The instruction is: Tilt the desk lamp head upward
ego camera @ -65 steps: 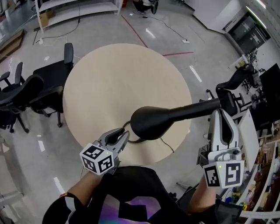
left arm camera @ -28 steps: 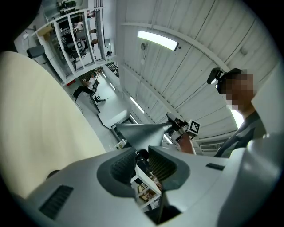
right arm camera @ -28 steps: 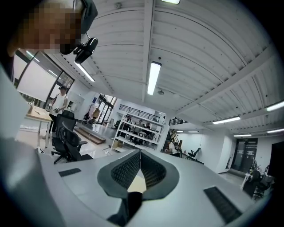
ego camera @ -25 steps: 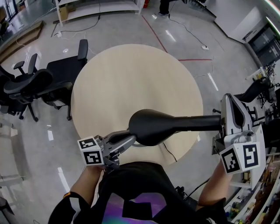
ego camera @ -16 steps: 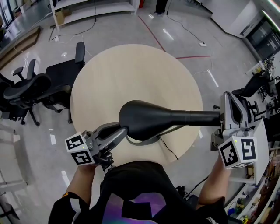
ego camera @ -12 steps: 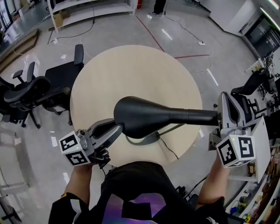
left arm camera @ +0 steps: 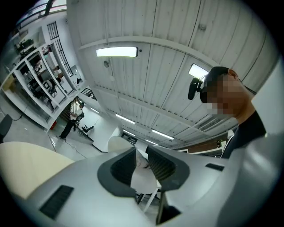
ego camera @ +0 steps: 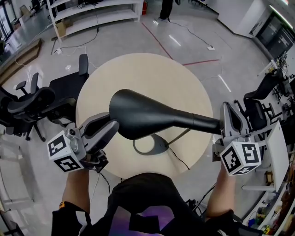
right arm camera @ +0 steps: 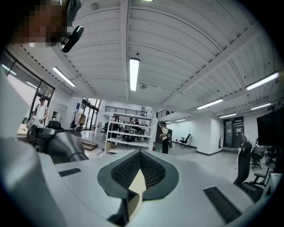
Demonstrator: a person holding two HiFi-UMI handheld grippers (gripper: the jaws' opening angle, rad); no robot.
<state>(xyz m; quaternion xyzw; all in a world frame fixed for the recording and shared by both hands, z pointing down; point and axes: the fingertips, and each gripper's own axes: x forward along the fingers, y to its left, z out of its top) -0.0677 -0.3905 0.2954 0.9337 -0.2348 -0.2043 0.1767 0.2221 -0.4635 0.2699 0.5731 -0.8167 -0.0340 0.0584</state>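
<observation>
The black desk lamp head (ego camera: 143, 117) fills the middle of the head view, and its neck runs right to my right gripper (ego camera: 229, 120). The lamp's ring base (ego camera: 152, 145) rests on the round beige table (ego camera: 138, 73). My left gripper (ego camera: 107, 127) sits under the head's left end, one finger against the shell. In the left gripper view the left gripper (left arm camera: 141, 155) points at the ceiling, jaws a narrow gap apart with nothing between them. In the right gripper view the right gripper (right arm camera: 140, 155) is shut and empty, with the dark lamp body (right arm camera: 60, 144) to its left.
Black office chairs (ego camera: 41, 99) stand left of the table, and another chair (ego camera: 260, 99) to the right. A thin cord (ego camera: 182, 161) runs from the base over the table's near edge. White shelving (ego camera: 97, 11) stands at the back, and a white desk edge (ego camera: 279, 161) at the right.
The lamp head has swung up and left in the head view, tilting further. My left gripper moved left and up beneath it. The right gripper stayed at the neck's end.
</observation>
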